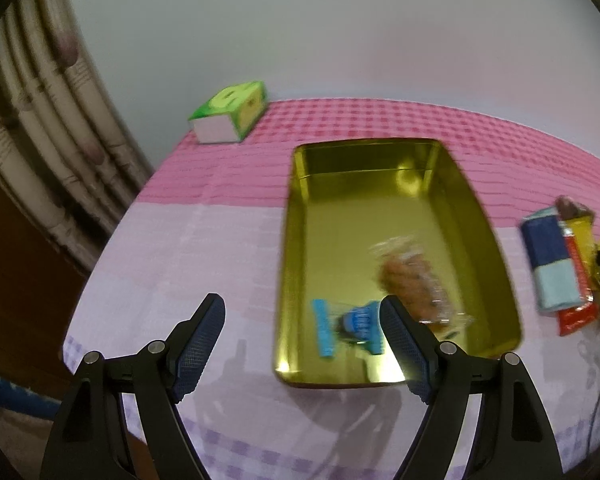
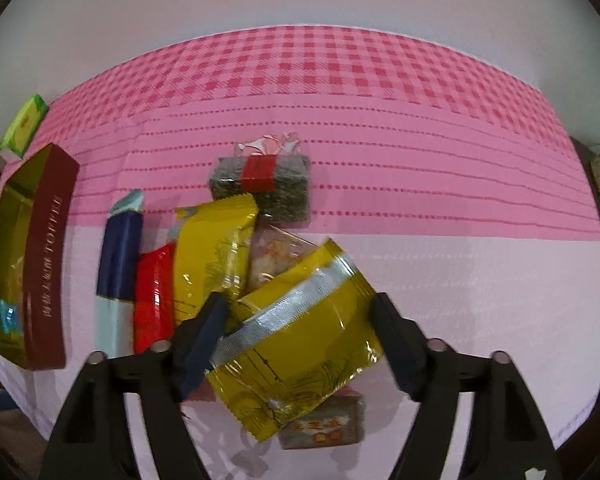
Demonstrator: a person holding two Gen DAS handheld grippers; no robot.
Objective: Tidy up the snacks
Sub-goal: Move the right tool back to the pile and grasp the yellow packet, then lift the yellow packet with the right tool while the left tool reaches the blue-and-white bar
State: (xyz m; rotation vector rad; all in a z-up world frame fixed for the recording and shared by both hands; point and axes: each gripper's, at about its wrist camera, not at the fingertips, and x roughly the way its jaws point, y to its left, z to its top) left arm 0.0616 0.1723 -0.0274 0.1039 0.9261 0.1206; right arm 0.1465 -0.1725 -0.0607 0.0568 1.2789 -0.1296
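Yellow foil snack packet with a silver band [image 2: 300, 336] lies between my right fingers [image 2: 300, 340], spread wide around it, atop the snack pile on the pink checked counter [image 2: 380, 120]. My left fingers [image 1: 302, 344] hang open, empty, the gold rectangular tin [image 1: 380, 240] at one o'clock.

I see a table [image 1: 220, 216] under a cloth, pink checks at the far side and pale lilac nearer me. Behind the table stands a plain pale wall [image 1: 340, 40]. Left of the table hangs a patterned curtain [image 1: 40, 128], with dark wood below it.
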